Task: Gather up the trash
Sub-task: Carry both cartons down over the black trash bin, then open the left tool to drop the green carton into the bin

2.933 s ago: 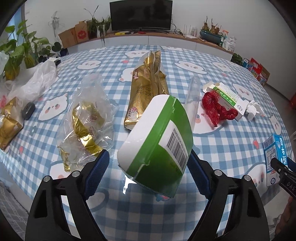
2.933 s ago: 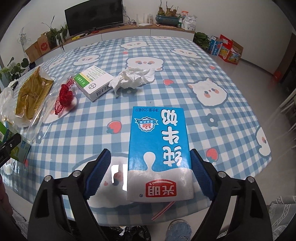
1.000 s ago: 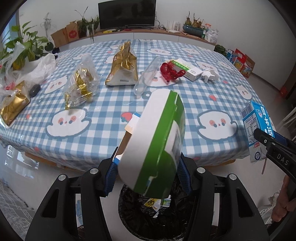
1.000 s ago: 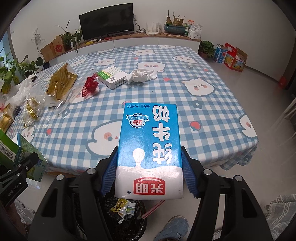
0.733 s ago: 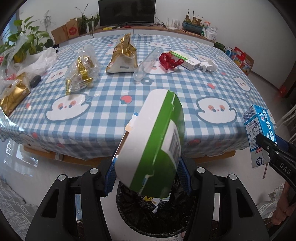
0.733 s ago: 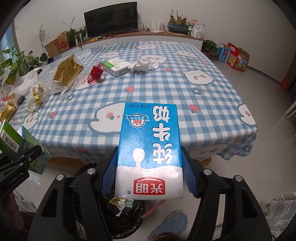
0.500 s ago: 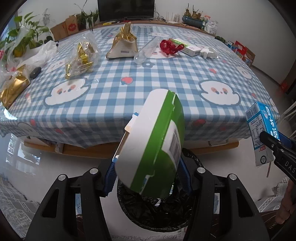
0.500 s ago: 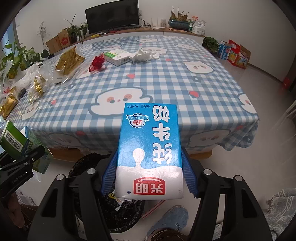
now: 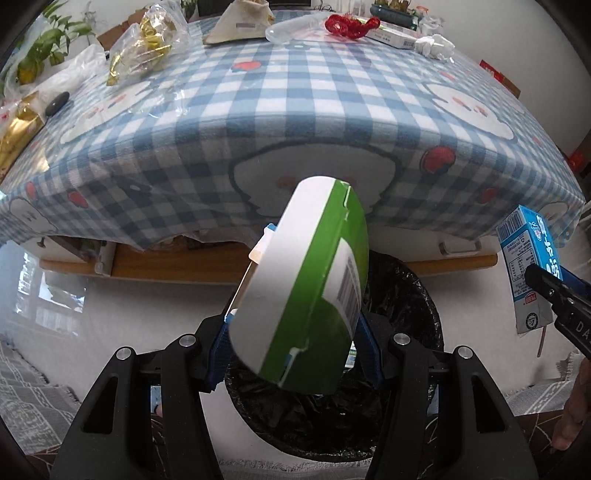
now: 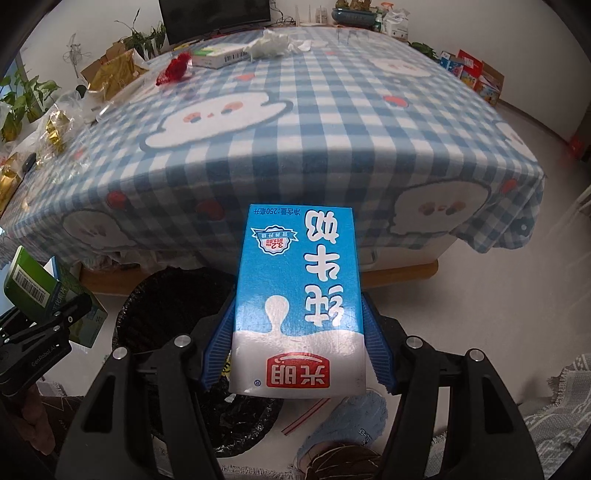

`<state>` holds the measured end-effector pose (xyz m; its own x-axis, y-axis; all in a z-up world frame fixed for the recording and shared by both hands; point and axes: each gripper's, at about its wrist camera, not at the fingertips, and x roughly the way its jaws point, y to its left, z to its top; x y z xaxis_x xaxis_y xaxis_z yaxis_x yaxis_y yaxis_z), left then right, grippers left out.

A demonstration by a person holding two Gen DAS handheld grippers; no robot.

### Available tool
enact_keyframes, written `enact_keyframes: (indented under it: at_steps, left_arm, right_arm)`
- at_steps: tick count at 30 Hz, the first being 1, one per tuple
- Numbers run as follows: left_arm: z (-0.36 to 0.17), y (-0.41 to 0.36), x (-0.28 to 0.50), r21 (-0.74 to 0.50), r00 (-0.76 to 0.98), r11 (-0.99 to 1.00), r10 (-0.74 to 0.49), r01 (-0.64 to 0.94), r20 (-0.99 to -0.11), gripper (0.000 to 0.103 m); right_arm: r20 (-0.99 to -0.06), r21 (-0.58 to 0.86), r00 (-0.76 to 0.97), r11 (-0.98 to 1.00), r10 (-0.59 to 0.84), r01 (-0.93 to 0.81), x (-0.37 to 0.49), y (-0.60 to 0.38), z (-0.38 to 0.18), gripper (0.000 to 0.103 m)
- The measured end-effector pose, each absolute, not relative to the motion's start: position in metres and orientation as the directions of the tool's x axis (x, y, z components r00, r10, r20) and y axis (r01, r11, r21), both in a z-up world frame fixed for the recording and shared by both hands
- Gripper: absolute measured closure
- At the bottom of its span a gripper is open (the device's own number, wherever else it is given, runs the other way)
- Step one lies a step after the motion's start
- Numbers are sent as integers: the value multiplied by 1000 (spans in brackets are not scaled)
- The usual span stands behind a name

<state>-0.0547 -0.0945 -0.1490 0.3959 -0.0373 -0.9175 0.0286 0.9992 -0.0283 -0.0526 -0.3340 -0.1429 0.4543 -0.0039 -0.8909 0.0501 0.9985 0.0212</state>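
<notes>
Two pieces of trash in hand, none of them dropped yet. Left gripper (image 9: 291,363) with jaws clamped on green box (image 9: 306,291), centre of the left wrist frame, straight above black-lined bin (image 9: 406,373). Right gripper (image 10: 295,365) with jaws clamped on blue carton (image 10: 295,295), lower centre of the right wrist frame, above the bin's right edge (image 10: 166,295); same carton at far right of the left wrist frame (image 9: 524,273). Some scraps already inside the bin liner.

Still on the table (image 9: 295,110), along the top of the left wrist frame: gold wrappers in clear bag (image 9: 147,40), gold pouch (image 9: 240,18), clear tube (image 9: 291,27), red netting (image 9: 347,24), flat white box (image 9: 391,37), crumpled tissue (image 9: 436,44), more bags at far left (image 9: 22,125). Roughly an early-to-middle stage, by the look of it: release of both items next, then several more trips.

Green box: long axis tilted, upper end leaning toward the table edge, lower end down into the bin mouth. Blue carton: long axis along the jaws, print upside down, far end toward the table.
</notes>
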Motion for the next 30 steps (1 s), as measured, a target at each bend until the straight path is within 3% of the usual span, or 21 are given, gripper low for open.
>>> enact_keyframes:
  at_steps: [14, 30]
  left_arm:
    - [-198, -113, -55, -14, 339, 999, -30, 49, -940, 48]
    - [-233, -144, -53, -11, 280, 994, -42, 111, -959, 45]
  right_arm:
    - [-938, -23, 341, 994, -58, 106, -51, -339, -195, 43]
    - [-943, -48, 325, 994, -77, 99, -49, -335, -202, 42]
